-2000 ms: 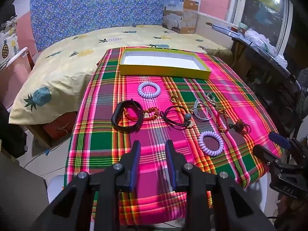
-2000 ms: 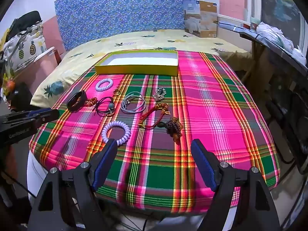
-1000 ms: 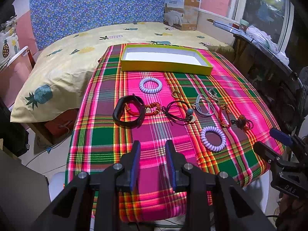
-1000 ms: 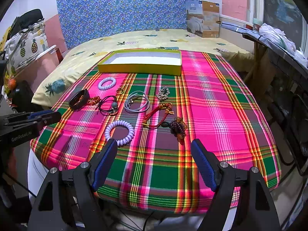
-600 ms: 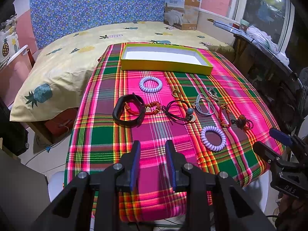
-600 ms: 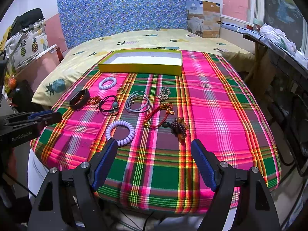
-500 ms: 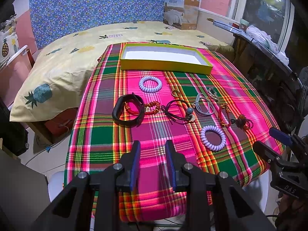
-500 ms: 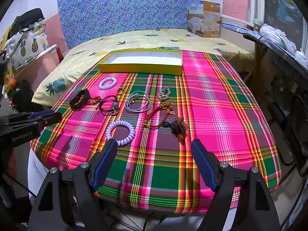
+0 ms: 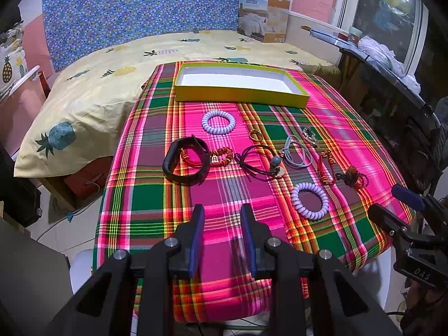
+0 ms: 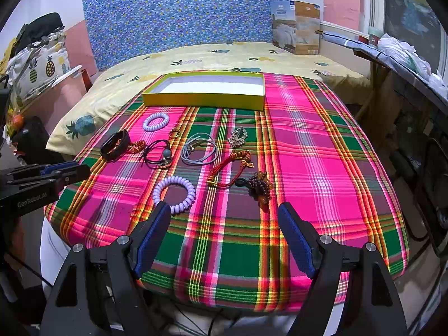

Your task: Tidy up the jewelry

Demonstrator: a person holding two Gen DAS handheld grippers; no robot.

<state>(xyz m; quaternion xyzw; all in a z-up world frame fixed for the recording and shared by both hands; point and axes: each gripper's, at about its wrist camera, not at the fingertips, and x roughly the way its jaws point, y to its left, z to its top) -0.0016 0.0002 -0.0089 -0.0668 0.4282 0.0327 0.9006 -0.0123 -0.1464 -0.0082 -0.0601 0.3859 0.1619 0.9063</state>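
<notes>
Behind the table stands a bed with a pale yellow pineapple-print sheet [image 10: 224,56], and the table itself carries a bright pink, green and yellow plaid cloth [image 10: 322,173]. At the far edge of the cloth lies a shallow yellow cardboard box with a white inside [image 10: 205,99]; nothing is in it yet.

All the jewelry lies loose between this box and the two grippers. The right gripper [image 10: 224,240] hangs over the near edge with its jaws wide apart and holds nothing. Just ahead of its left finger lies a lilac spiral coil bracelet [image 10: 174,190], a flat ring without long axis. Near its right finger, a little further, lies a dark bead cluster with amber beads [image 10: 259,186], and between them a red cord bracelet with gold charms [image 10: 229,168].

The left gripper [image 9: 222,238] has its jaws only narrowly apart, also with nothing between them. What lies straight ahead of it, but well apart, is a black rubber wristband [image 9: 186,163] and a red beaded bracelet with a small bell [image 9: 217,158].

I judge that the right gripper is nearer to a piece, the lilac coil, which lies forward and slightly left of its jaws.
</notes>
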